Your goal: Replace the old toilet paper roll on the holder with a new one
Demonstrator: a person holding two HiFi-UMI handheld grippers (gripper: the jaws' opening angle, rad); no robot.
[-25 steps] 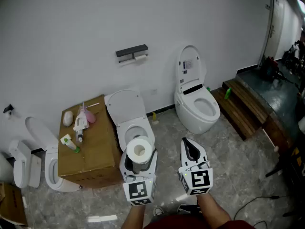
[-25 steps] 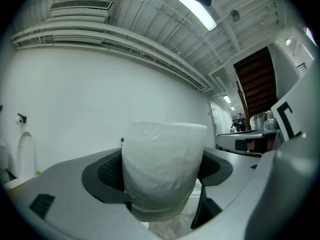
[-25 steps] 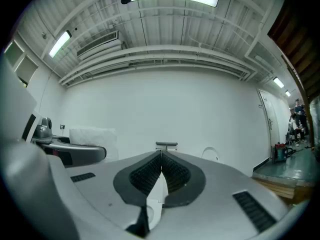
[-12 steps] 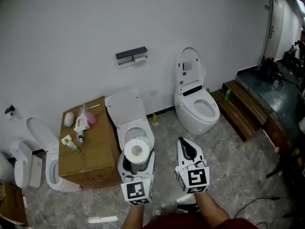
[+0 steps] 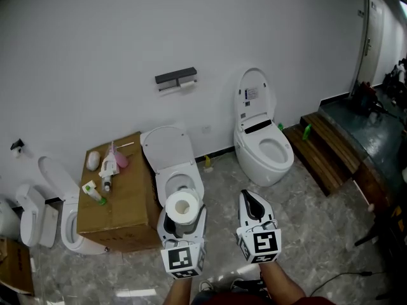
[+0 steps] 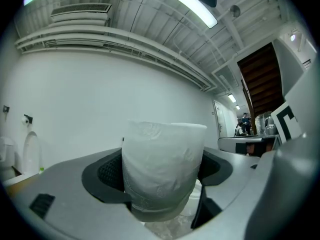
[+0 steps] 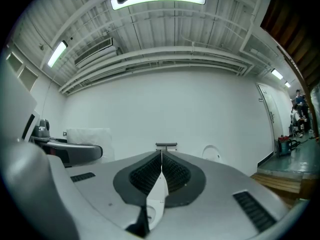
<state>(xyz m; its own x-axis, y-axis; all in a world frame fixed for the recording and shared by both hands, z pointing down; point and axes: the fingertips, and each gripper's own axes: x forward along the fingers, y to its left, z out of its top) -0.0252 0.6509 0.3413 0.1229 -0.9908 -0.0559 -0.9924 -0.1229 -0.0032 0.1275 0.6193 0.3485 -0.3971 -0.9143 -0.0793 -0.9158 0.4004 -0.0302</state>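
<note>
The fingers [image 6: 107, 171] of the left gripper [image 5: 182, 213] stand wide and press from both sides on the new toilet paper roll [image 6: 162, 174], which stands upright between them; in the head view, low at centre, its round end and open core face up. It is full, white, with a softly crinkled, embossed wrap. The fingers [image 7: 150, 176] of the right gripper [image 5: 253, 203] are pressed flat together with nothing between them, just right of the left gripper and level with it. Directly above the roll in the head view stands a white toilet [image 5: 175, 173] with its lid raised against the wall, between the grippers and the holder [image 5: 176, 79], a dark bar fixed on the wall at upper centre with a little white paper under its right end. In the right gripper view that holder shows just over the closed tips. Left of the middle toilet sits a cardboard box [image 5: 127, 199] carrying bottles and a pink item; further left is another toilet [image 5: 57, 218]. To the right stands a third toilet [image 5: 262, 145], lid up, and beyond it a wooden step [image 5: 327, 151] with a green bottle [image 5: 307, 131]. A small yellow bottle [image 5: 207, 162] sits at the wall's foot on the grey stone floor [image 5: 318, 227].
</note>
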